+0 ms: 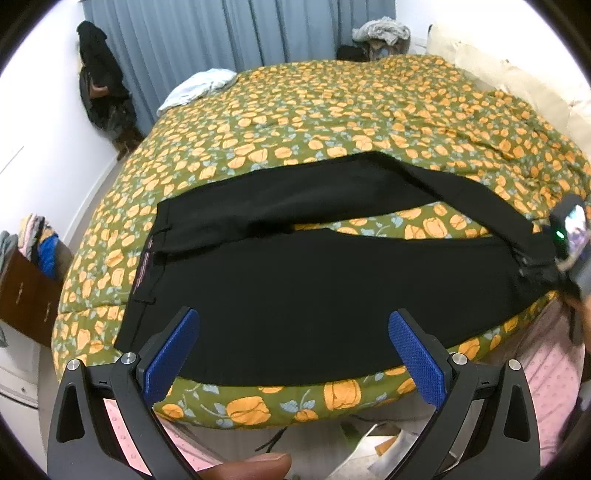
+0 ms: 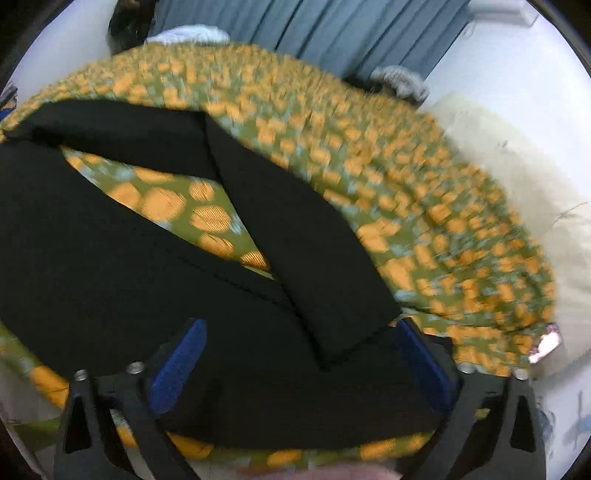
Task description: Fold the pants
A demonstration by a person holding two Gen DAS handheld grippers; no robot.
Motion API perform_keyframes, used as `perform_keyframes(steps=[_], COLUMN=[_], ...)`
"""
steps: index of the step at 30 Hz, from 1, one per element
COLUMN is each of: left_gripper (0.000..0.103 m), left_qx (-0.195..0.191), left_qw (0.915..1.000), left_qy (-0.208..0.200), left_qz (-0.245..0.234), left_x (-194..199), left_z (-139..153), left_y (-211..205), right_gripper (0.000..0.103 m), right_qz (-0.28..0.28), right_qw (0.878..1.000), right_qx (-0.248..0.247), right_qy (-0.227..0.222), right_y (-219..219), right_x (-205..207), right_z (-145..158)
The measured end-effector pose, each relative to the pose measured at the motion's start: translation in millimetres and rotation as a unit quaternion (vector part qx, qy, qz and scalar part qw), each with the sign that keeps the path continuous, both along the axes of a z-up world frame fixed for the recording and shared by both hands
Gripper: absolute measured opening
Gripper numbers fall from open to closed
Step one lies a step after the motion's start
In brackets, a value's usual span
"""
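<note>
Black pants [image 1: 295, 288] lie spread across the near part of a bed. The waistband [image 1: 147, 258] is at the left and both legs run to the right, with a wedge of bedspread showing between them. My left gripper [image 1: 295, 332] hovers open over the near leg by the bed's front edge, holding nothing. In the blurred right wrist view the far leg [image 2: 295, 229] slants down over the near leg. Its hem [image 2: 351, 350] lies between the fingers of my right gripper [image 2: 301, 343], which stands open, its pads apart from the cloth. The right tool's body [image 1: 570, 236] shows at the leg ends.
The bedspread [image 1: 332, 110] is green with orange flowers. A light blue cloth [image 1: 199, 86] lies at its far left corner, grey clothes [image 1: 382, 31] behind it, cream pillows [image 1: 498, 74] at the right. A brown dresser [image 1: 29, 288] with stacked clothes stands left of the bed.
</note>
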State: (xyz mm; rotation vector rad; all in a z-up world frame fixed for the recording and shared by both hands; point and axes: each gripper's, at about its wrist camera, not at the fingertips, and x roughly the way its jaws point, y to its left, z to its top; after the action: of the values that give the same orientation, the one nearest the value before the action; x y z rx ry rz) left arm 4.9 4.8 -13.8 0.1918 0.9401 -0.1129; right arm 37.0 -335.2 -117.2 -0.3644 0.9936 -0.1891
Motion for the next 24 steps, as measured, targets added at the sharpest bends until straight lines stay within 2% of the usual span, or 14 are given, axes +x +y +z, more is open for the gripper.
perform_keyframes(steps=[3, 4, 6, 7, 9, 12, 13, 14, 15, 16, 18, 20, 22, 24], left_gripper=[0.102, 0.102, 0.102, 0.102, 0.102, 0.102, 0.102, 0.102, 0.102, 0.102, 0.102, 0.102, 0.102, 0.102], left_qx=[0.008, 0.011, 0.019, 0.023, 0.028, 0.030, 0.032, 0.036, 0.040, 0.041, 0.036, 0.026, 0.024, 0.032], left_qw=[0.9999, 0.9998, 0.9994, 0.9992, 0.9989, 0.9988, 0.9988, 0.9988, 0.9988, 0.9988, 0.9987, 0.9980, 0.9971, 0.9973], left_qy=[0.010, 0.014, 0.022, 0.025, 0.029, 0.033, 0.031, 0.026, 0.021, 0.017, 0.019, 0.039, 0.050, 0.037], left_qz=[0.007, 0.010, 0.016, 0.019, 0.025, 0.022, 0.019, 0.018, 0.019, 0.021, 0.032, 0.043, 0.051, 0.055], left_x=[5, 6, 12, 14, 19, 26, 27, 28, 28, 28, 30, 38, 49, 63], left_z=[-5, -7, -11, -13, -15, -17, -17, -17, -15, -14, -17, -27, -36, -39], left_y=[-1, -1, 0, 0, 0, -5, -7, -9, -10, -9, -3, 5, 12, 16], right_gripper=[0.083, 0.079, 0.036, 0.005, 0.005, 0.008, 0.037, 0.077, 0.083, 0.083, 0.083, 0.083, 0.083, 0.083], right_qz=[-0.015, -0.020, -0.014, -0.012, -0.015, -0.053, -0.088, -0.138, -0.168, -0.194, -0.211, -0.186, -0.126, -0.041], right_qw=[1.000, 0.999, 0.997, 0.995, 0.995, 0.996, 0.993, 0.987, 0.982, 0.976, 0.971, 0.973, 0.977, 0.972], right_qx=[-0.015, -0.016, 0.039, 0.069, 0.076, 0.051, 0.051, 0.045, 0.037, 0.030, 0.038, 0.088, 0.150, 0.225], right_qy=[0.022, 0.033, 0.066, 0.076, 0.055, -0.044, -0.063, -0.068, -0.074, -0.091, -0.106, -0.101, -0.081, -0.048], right_y=[-24, -32, -51, -62, -88, -151, -180, -207, -222, -236, -239, -216, -165, -91], right_x=[31, 37, 50, 59, 89, 154, 177, 196, 204, 209, 209, 207, 208, 210], right_z=[-30, -37, -45, -39, -4, 83, 105, 121, 129, 138, 141, 125, 95, 64])
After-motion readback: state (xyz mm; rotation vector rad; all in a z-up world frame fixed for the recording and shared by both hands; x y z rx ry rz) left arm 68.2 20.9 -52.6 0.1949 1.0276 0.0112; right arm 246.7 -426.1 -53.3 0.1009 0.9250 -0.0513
